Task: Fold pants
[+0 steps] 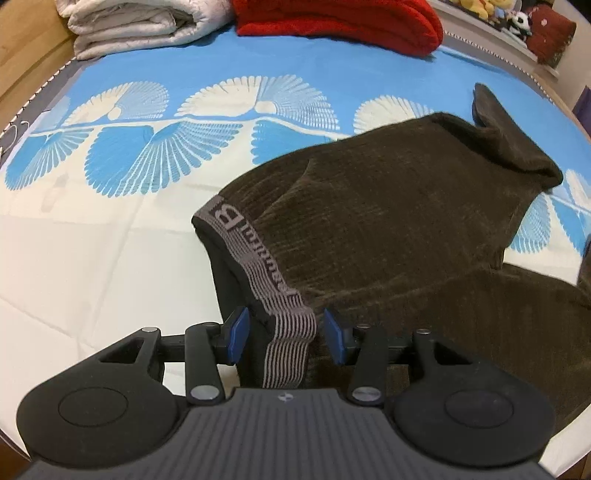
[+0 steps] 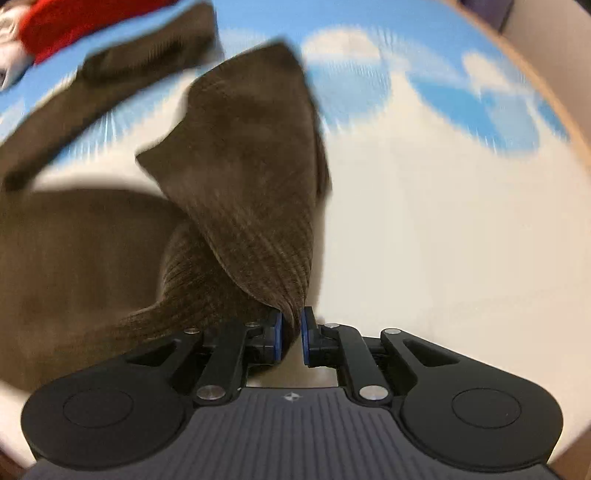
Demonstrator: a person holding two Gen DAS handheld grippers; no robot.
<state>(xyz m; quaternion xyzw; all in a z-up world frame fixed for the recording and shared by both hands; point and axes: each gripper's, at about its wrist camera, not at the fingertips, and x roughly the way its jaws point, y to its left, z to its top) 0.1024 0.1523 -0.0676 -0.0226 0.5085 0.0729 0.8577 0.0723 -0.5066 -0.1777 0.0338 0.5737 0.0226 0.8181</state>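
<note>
A: Where are the pants?

B: The brown corduroy pants (image 1: pixel 388 206) lie on the bed (image 1: pixel 74 258), over its blue and cream fan-patterned sheet (image 1: pixel 221 122). The waist end is bunched up near the left gripper (image 1: pixel 286 338), and a leg end trails off toward the far right.

A: What does the left gripper have?

B: Its blue pads (image 1: pixel 236 334) stand partly apart, with the grey striped waistband (image 1: pixel 288 339) hanging between them. The band does not fill the gap, so I cannot tell whether the pads press on it.

A: And the right gripper?

B: The right gripper (image 2: pixel 291 338) is pinched nearly closed on a fold of the corduroy (image 2: pixel 251 192); the cloth rises from between the pads and drapes away as a lifted flap. That view is smeared by motion blur.

A: Anything else on the bed?

B: At the far end, a folded white quilt (image 1: pixel 136 22) and beside it a red blanket (image 1: pixel 343 22). Soft toys (image 1: pixel 517 18) sit on a ledge beyond the right edge.
</note>
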